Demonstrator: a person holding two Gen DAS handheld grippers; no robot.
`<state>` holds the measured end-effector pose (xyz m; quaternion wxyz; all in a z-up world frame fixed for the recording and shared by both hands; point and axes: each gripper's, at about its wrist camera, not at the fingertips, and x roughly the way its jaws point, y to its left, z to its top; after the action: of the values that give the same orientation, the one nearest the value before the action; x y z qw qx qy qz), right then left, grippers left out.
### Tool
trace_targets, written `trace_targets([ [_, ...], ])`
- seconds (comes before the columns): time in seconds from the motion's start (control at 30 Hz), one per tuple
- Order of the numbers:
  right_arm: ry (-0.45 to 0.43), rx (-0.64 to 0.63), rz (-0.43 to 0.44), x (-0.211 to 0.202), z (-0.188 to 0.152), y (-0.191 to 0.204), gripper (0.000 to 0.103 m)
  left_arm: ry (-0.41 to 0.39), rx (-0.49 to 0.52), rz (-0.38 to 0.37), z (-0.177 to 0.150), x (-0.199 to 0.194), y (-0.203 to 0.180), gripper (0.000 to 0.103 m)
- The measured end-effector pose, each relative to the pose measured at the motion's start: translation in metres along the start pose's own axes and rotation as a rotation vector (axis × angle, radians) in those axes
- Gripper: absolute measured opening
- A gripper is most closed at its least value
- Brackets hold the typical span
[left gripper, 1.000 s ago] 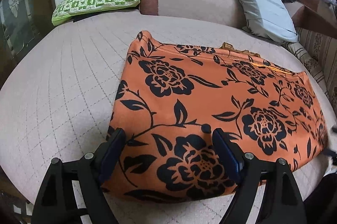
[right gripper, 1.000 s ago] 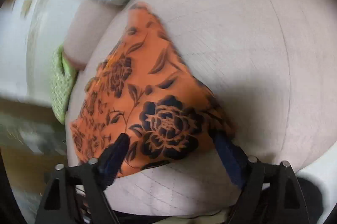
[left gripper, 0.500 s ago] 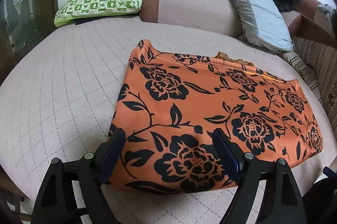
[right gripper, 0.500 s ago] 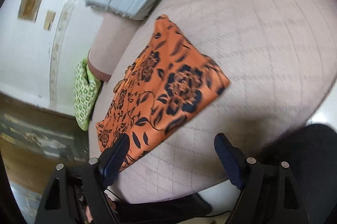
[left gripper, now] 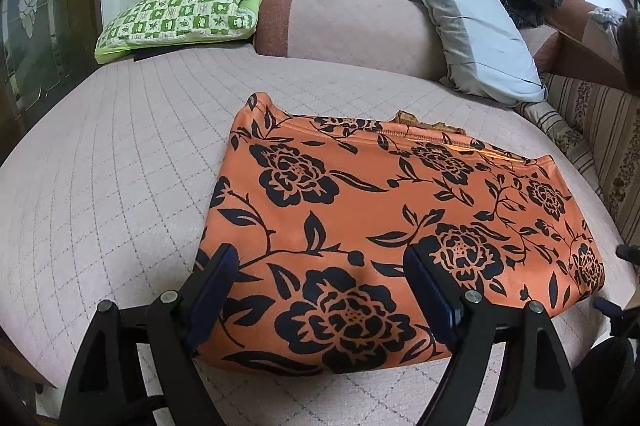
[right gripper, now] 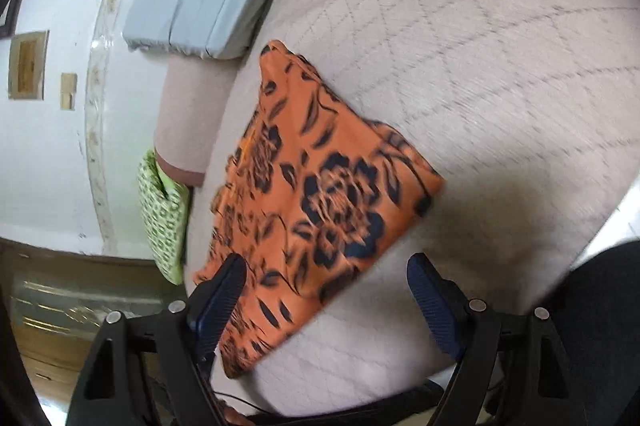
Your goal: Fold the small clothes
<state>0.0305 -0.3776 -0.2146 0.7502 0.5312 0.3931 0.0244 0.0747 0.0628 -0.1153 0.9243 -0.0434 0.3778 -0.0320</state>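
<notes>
orange floral garment [left gripper: 384,226] lies flat on the quilted bed [left gripper: 100,185], ready for folding. left gripper [left gripper: 320,290] and right gripper [right gripper: 324,290] hover over the garment's near edge, jaws apart, gripping nothing.

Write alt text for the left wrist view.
An orange garment with black flowers lies flat, folded into a rectangle, on a quilted pink sofa seat. The open left hand-held gripper hovers over its near edge. Behind are a green checked cushion and a grey pillow.

No readable text, label, brand, number or sign in either view; wall plaques in right wrist view too blurred.
</notes>
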Motion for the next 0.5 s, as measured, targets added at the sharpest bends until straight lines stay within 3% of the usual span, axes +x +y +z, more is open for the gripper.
trace_targets([
  [0.13,-0.027,0.102,-0.003,0.005,0.008,-0.008,0.086,0.000,0.002,0.011,0.000,0.003,-0.001,0.085],
  [0.27,-0.077,0.027,-0.025,0.003,0.018,0.005,0.084,-0.013,0.010,0.021,0.001,0.003,-0.006,0.085],
  [0.33,-0.073,-0.006,-0.074,0.006,0.020,0.007,0.070,-0.035,0.018,0.023,0.002,0.001,-0.010,0.085],
  [0.4,-0.075,-0.037,-0.101,0.007,0.018,0.006,0.066,-0.051,0.030,0.032,0.006,-0.002,-0.016,0.085],
  [0.5,-0.069,-0.082,-0.098,0.007,0.014,0.012,0.074,-0.064,0.033,0.017,0.012,-0.006,-0.024,0.085],
])
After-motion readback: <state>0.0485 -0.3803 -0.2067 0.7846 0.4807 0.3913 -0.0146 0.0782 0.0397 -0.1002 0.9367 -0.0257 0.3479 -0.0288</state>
